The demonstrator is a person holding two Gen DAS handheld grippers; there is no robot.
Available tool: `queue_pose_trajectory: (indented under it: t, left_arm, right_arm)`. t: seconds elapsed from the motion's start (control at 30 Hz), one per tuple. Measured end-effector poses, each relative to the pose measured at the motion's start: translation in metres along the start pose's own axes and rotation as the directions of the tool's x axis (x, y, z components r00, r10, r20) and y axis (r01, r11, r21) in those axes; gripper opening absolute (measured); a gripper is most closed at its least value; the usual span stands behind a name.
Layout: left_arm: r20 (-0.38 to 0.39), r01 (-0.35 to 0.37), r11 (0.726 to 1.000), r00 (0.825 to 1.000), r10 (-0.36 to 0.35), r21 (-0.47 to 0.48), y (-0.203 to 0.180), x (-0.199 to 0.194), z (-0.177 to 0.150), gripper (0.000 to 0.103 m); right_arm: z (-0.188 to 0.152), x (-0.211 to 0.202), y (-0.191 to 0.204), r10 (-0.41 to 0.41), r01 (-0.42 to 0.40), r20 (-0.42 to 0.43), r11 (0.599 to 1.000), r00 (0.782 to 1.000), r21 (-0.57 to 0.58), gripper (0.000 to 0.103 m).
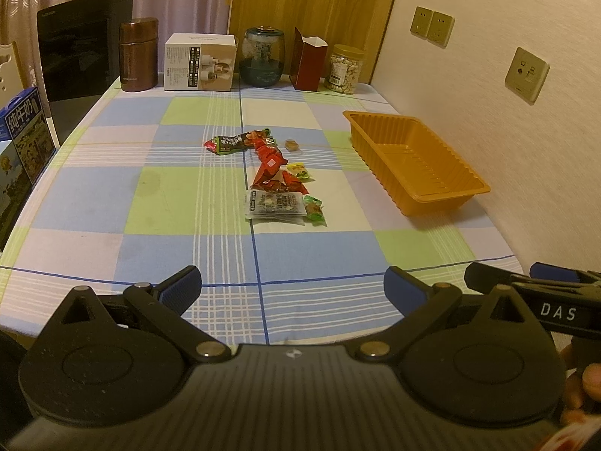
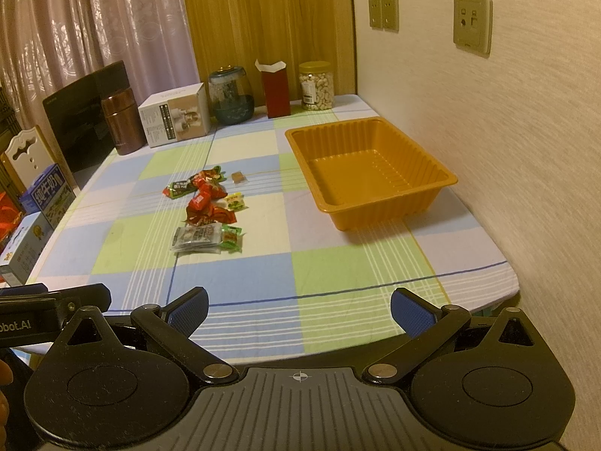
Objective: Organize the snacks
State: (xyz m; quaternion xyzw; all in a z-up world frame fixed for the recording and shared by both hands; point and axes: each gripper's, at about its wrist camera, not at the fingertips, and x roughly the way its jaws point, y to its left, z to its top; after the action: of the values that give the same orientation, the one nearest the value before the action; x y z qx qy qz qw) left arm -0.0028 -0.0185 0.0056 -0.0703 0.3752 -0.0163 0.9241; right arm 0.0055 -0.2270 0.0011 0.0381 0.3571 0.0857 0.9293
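Several wrapped snacks lie in a line mid-table: a dark and red packet (image 1: 236, 142) (image 2: 184, 188), red packets (image 1: 271, 165) (image 2: 204, 206), a grey sachet (image 1: 274, 206) (image 2: 197, 238), green candies (image 1: 313, 210) (image 2: 231, 236), a yellow-green candy (image 1: 299, 171) (image 2: 234, 201) and a small brown cube (image 1: 291, 145) (image 2: 237, 177). An empty orange tray (image 1: 447, 197) (image 2: 390, 197) sits to their right by the wall. My left gripper (image 1: 293, 287) is open over the near table edge, holding nothing. My right gripper (image 2: 298, 310) is open too, beside the left one, also empty.
The checked tablecloth (image 1: 188, 188) (image 2: 338, 263) covers the table. Along the far edge stand a brown flask (image 1: 138, 54), a white box (image 1: 201, 62), a glass jar (image 1: 263, 56), a red carton (image 1: 308, 62) and a nut jar (image 1: 345, 69). Milk boxes (image 1: 26, 131) and a black screen (image 1: 84, 49) line the left side.
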Motion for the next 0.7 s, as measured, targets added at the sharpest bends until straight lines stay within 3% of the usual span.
queue_pose_trajectory:
  t: [0.47,0.7]
  left_arm:
    - [-0.047,0.016,0.999,0.999,-0.018,-0.043,0.03,0.033,0.0,0.103]
    - [-0.038,0.033,0.999,0.999,-0.034,-0.019,0.05,0.059,0.008,0.102]
  right_arm:
    - [-0.01,0.033,-0.003,0.003,-0.002,-0.036,1.0,0.999,0.019,0.102]
    - [-0.007,0.057,0.001,0.025,-0.024,-0.04,1.0,0.999,0.012,0.102]
